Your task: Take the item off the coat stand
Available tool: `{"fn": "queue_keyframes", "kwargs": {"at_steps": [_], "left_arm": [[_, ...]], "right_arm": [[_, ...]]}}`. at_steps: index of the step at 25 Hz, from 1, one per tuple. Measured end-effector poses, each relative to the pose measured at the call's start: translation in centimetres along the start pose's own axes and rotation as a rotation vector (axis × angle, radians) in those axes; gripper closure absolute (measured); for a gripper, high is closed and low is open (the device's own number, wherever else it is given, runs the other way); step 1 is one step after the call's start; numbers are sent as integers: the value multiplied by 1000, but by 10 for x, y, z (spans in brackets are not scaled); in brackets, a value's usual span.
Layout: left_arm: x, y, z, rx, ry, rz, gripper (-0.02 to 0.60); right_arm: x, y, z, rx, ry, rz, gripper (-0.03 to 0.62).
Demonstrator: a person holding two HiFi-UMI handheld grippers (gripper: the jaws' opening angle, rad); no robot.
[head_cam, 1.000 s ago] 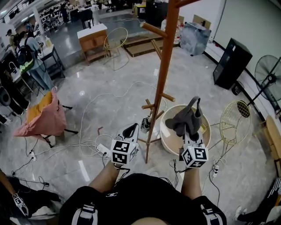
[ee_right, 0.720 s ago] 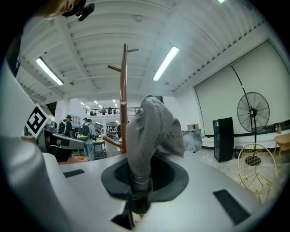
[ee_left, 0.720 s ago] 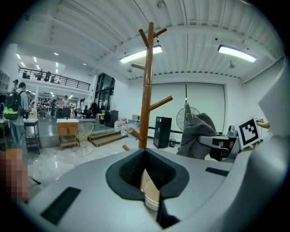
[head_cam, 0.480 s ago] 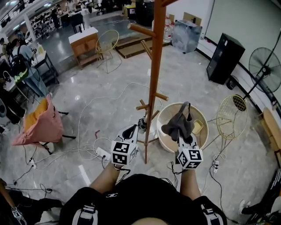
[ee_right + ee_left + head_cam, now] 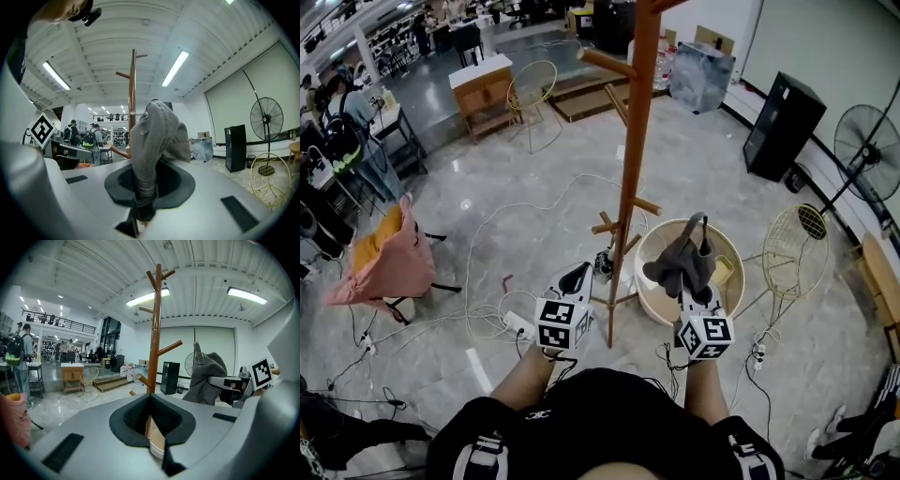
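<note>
Right gripper view: right tool (image 5: 139, 208), nearly closed, tight on grey fabric item (image 5: 158, 133).

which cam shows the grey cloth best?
Right gripper view: the grey cloth fills the centre, pinched in the right gripper. Head view shows it small from above, against the basket. Left gripper view shows it side-on at the right, clear of the coat stand.

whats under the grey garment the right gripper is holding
In the head view a round cream tub on the floor lies below the grey garment. A pale yellow item shows inside it; the garment covers part of the tub's inside.
</note>
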State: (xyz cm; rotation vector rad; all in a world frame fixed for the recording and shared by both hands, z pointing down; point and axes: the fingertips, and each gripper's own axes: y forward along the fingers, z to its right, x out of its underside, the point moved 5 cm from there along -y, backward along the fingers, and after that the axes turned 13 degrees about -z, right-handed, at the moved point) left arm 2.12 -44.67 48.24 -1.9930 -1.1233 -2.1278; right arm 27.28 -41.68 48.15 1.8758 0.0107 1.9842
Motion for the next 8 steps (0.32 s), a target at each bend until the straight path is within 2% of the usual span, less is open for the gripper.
{"fn": "queue_keyframes", "kwargs": {"at_steps": [8], "left_arm": [[-4,4,7,-10,-4,6,569]], "right_arm": [[-2,-1,10,-19,4,-1,542]]}}
